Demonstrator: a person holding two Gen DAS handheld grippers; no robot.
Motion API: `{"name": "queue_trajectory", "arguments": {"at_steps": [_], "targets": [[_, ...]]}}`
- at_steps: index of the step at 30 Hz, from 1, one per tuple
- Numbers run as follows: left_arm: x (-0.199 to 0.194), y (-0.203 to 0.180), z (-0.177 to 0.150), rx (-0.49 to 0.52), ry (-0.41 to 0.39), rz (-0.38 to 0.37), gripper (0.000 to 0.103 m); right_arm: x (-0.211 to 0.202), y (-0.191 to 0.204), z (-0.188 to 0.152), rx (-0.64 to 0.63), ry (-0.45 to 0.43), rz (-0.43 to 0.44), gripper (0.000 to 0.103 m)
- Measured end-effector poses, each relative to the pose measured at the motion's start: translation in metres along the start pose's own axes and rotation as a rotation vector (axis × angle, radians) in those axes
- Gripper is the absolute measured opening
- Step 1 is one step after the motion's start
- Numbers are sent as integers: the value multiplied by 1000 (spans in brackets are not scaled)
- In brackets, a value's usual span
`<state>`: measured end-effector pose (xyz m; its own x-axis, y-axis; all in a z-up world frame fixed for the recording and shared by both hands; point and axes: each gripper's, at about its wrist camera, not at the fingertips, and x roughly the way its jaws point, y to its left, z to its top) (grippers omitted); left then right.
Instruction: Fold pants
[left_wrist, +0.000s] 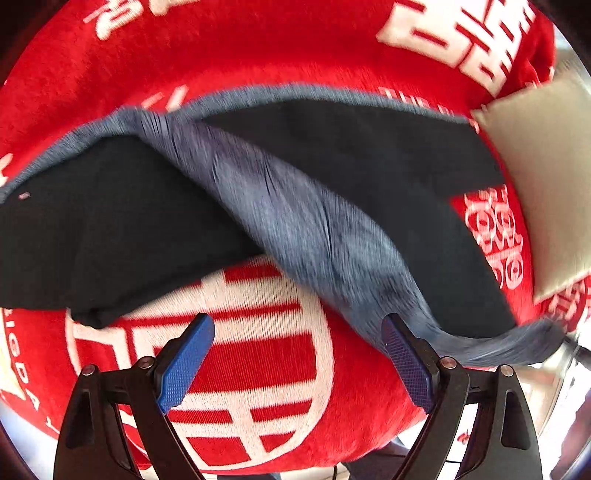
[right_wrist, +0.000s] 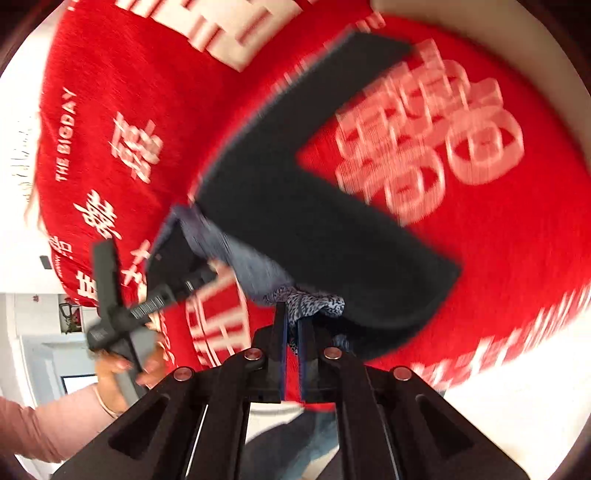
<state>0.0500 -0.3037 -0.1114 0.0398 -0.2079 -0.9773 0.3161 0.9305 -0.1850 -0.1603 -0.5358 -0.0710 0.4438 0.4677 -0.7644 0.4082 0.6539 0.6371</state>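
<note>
Dark pants with a blue-grey inner side lie spread on a red blanket; a blue-grey strip of them stretches diagonally toward the lower right. My left gripper is open and empty, just short of the pants. In the right wrist view the pants show two dark legs in a V. My right gripper is shut on the blue-grey fabric edge and lifts it. The left gripper also shows in the right wrist view, held by a hand.
The red blanket with white characters covers the surface. A grey-white pillow lies at the right edge. The person's hand and pink sleeve are at the lower left. Both views are motion-blurred.
</note>
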Motion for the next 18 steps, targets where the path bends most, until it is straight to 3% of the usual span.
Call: {"name": "queue_trajectory", "arguments": {"at_steps": [4,8,14,15,16,18], "targets": [[-14,-3,26,-24,-62,59,92,-30,14,98,-88,-81,-26,4],[-20,-1,53,-72,-117,119,92,-27,17,197,-149,-124,-97,4],[-7,8,86,-155,-148,199,92,6,8,289,-167,-96,-226,9],[-4,9,89,-161,-150,206,92,15,7,297,-169,-79,-262,20],[-2,10,94,-164,-153,214,92,18,6,301,-175,-65,-287,49],[4,10,102,-165,-155,241,92,15,10,302,-194,-90,-325,81]]}}
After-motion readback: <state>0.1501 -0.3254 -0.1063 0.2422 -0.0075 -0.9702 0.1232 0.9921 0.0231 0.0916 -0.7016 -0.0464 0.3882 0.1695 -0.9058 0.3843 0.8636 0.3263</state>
